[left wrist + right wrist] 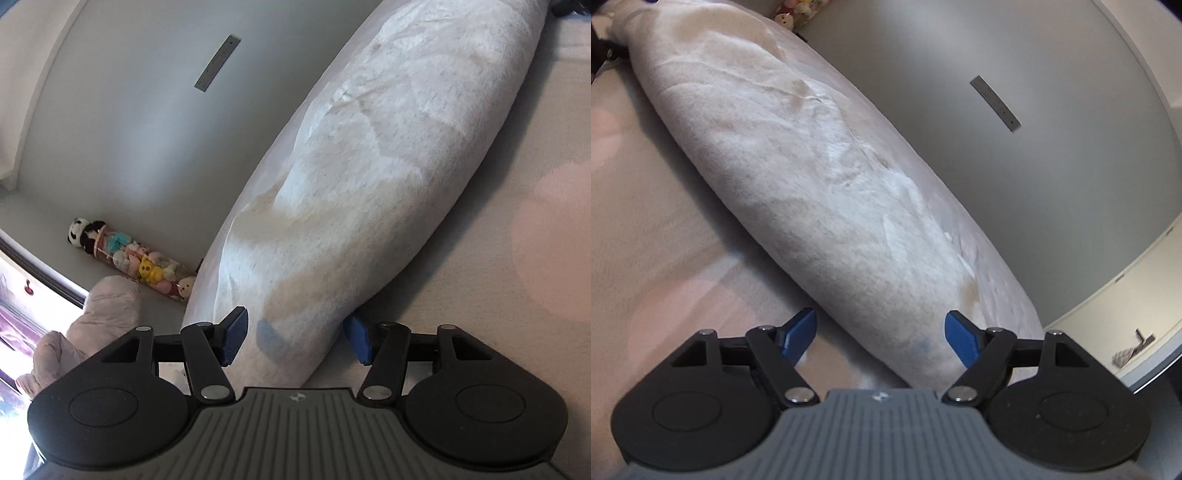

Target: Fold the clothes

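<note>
Both tools released, straddling ends of long white garment roll on bed.
Left tool [295, 338] and right tool [879, 336]: jaws apart around white garment [369, 177] [798, 177], lying along pale bed [517, 258] [665, 240] beside grey wall [129, 129].

Your work surface is a bed [517, 155] covered with a pale pinkish sheet [665, 229], plain apart from faint rounder pink patches. A long white fleecy garment [369, 177], bundled into a thick roll, lies directly on it, running along the far edge beside the grey wall. A dark object touches the roll's far end; you cannot identify it.
</note>
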Tool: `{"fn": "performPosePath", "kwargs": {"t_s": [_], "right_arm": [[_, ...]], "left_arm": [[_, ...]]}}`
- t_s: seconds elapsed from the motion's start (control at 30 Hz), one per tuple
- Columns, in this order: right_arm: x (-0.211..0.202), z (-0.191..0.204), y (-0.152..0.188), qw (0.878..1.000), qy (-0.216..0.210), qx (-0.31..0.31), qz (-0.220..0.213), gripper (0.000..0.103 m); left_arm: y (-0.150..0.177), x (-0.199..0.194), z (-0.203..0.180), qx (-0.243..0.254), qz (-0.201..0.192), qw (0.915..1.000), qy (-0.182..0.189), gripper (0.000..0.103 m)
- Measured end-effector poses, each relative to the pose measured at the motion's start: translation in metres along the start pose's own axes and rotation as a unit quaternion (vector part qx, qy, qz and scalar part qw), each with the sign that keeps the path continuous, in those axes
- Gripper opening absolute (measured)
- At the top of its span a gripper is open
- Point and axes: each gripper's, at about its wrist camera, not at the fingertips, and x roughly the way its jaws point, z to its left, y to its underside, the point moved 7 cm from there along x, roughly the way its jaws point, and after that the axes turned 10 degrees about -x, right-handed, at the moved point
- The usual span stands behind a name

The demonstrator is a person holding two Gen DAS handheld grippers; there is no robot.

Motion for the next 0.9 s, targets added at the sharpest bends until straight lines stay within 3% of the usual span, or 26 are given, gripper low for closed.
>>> {"fn": "performPosePath", "kwargs": {"t_s": [0.17,0.43,0.57,0.63,0.67,0.77,0.9], "right_arm": [[0.013,-0.006,0.000,1.000,-0.006,-0.013,-0.006,0.081],[0.033,-0.022,0.006,0.997,-0.002,-0.083,-0.006,0.078],[0.036,-0.018,0.004,0.989,-0.031,-0.147,-0.016,0.057],[0.037,-0.023,0.003,0.987,-0.051,-0.154,-0.013,0.048],[0.038,-0.027,0.003,0.986,-0.059,-0.157,-0.011,0.038],[0.034,-0.040,-0.001,0.983,-0.082,-0.162,-0.006,0.027],[0.026,-0.062,-0.011,0.981,-0.117,-0.158,0.002,0.023]], "left_arm": [[-0.003,0.017,-0.001,0.034,-0.021,0.9992,-0.009,0.055],[0.006,0.039,0.012,0.041,-0.010,0.9991,-0.007,0.053],[0.002,0.044,0.002,0.111,-0.020,0.9934,0.020,0.026],[0.001,0.046,0.006,0.115,-0.017,0.9923,0.042,0.019],[0.000,0.047,0.009,0.116,-0.015,0.9917,0.053,0.016],[-0.004,0.045,0.019,0.151,-0.014,0.9854,0.078,0.011],[-0.016,0.040,0.040,0.186,-0.011,0.9763,0.110,0.009]]}}
